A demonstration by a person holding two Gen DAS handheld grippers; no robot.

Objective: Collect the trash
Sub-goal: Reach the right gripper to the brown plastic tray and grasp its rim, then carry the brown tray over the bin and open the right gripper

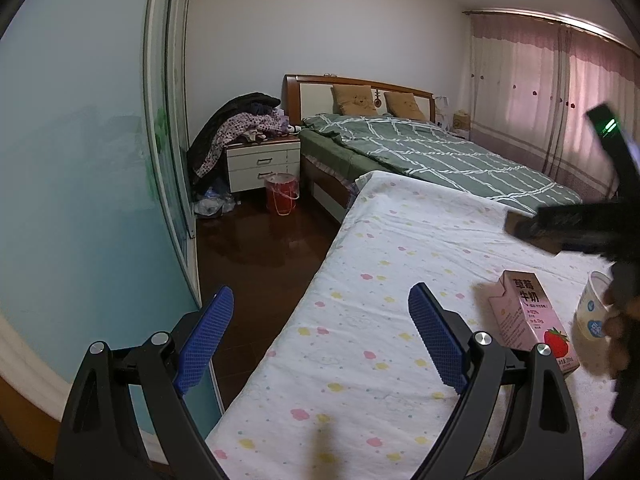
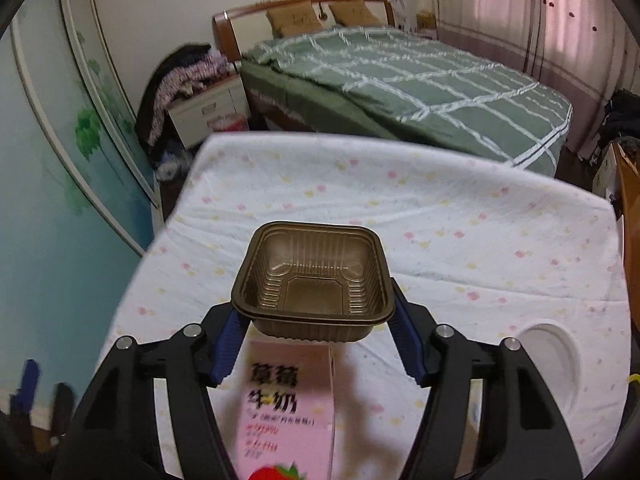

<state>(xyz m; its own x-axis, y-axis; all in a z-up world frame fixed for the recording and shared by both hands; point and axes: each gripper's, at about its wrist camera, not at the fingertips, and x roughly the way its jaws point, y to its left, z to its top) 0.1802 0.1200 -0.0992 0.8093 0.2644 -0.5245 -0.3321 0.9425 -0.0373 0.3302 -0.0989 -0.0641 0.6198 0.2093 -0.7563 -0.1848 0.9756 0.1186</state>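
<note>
Trash on the mattress with the pastel-dotted sheet takes three forms. A brown plastic tray is pinched between the blue pads of the right gripper, lifted clear above the sheet, its opening facing up. Directly under it, near the mattress's near edge, lies a pink strawberry milk carton on its side. Just beside the carton, toward the right edge, a white yogurt cup rests on the sheet; in the left wrist view the cup appears close to the carton. The left gripper hangs over the mattress's left edge with its jaws spread wide and nothing between them, well apart from the carton.
</note>
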